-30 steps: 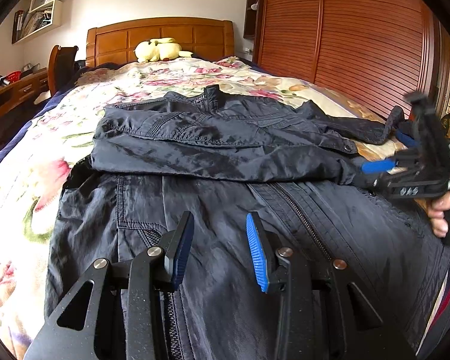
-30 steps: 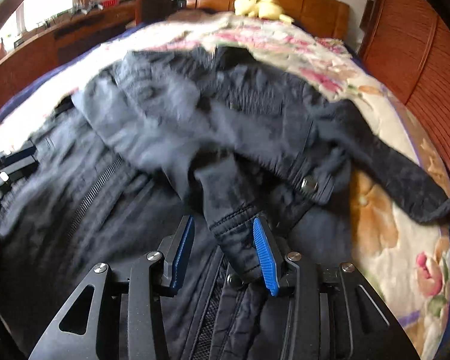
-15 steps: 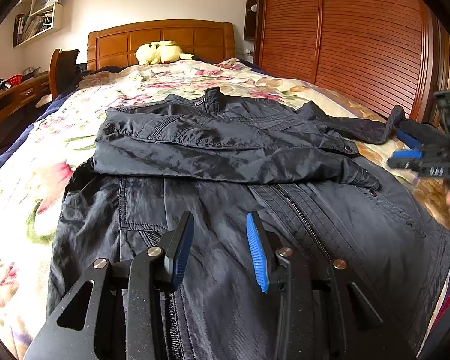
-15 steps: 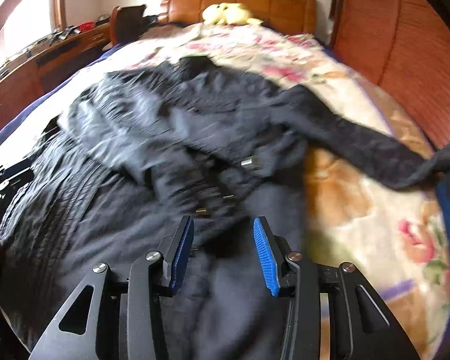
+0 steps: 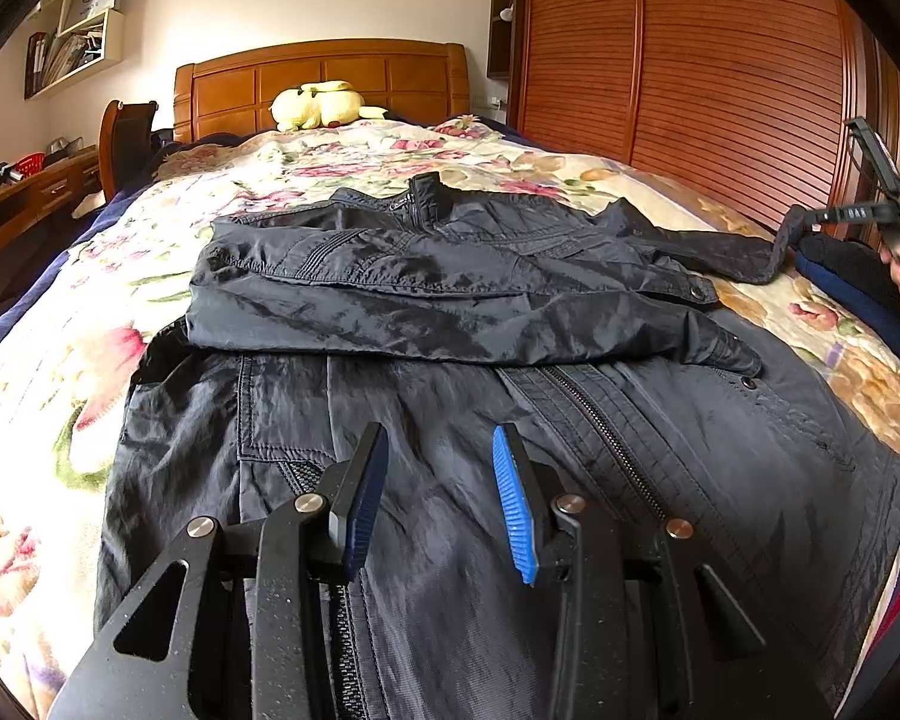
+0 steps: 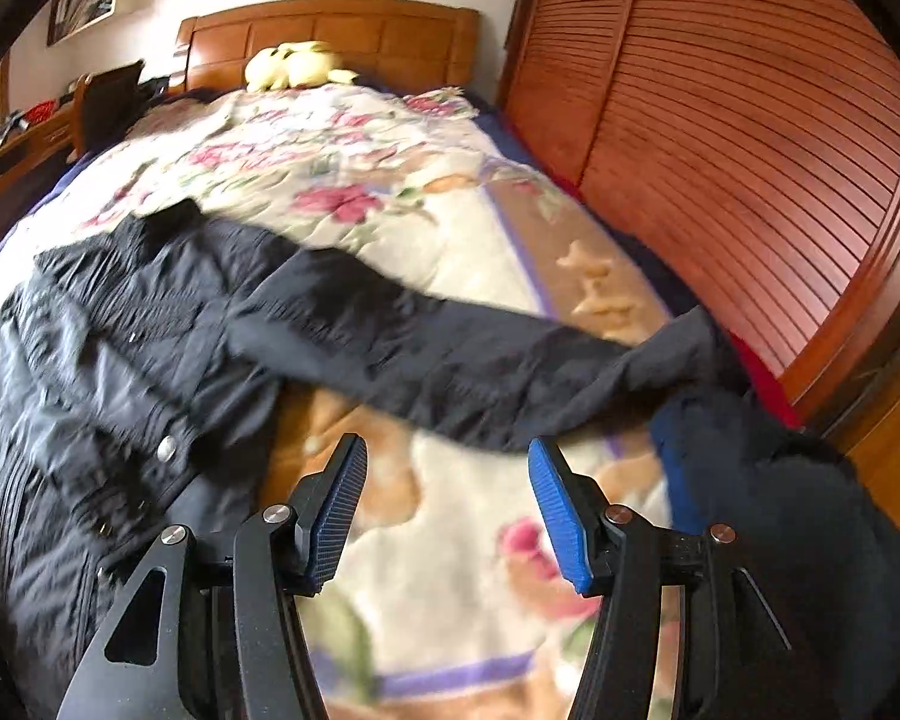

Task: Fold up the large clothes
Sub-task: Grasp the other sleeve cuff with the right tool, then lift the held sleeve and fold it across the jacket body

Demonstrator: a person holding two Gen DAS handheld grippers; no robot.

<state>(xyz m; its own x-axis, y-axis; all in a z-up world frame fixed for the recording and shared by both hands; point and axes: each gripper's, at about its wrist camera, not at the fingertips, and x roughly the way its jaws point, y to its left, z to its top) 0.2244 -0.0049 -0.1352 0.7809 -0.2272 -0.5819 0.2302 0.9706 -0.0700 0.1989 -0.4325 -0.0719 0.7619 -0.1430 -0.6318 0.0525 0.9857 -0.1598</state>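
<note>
Here the dark, crinkled nylon jacket [image 5: 450,312] lies flat on the floral quilted bed [image 5: 120,252], one sleeve folded across. The left gripper [image 5: 438,498] hovers narrowly parted and empty; the right gripper [image 6: 447,510] is opening, nothing between its ribbed blue pads

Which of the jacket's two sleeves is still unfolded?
The sleeve stretching toward the wardrobe side lies flat on the floral blanket; the other sleeve is folded across the jacket chest.
</note>
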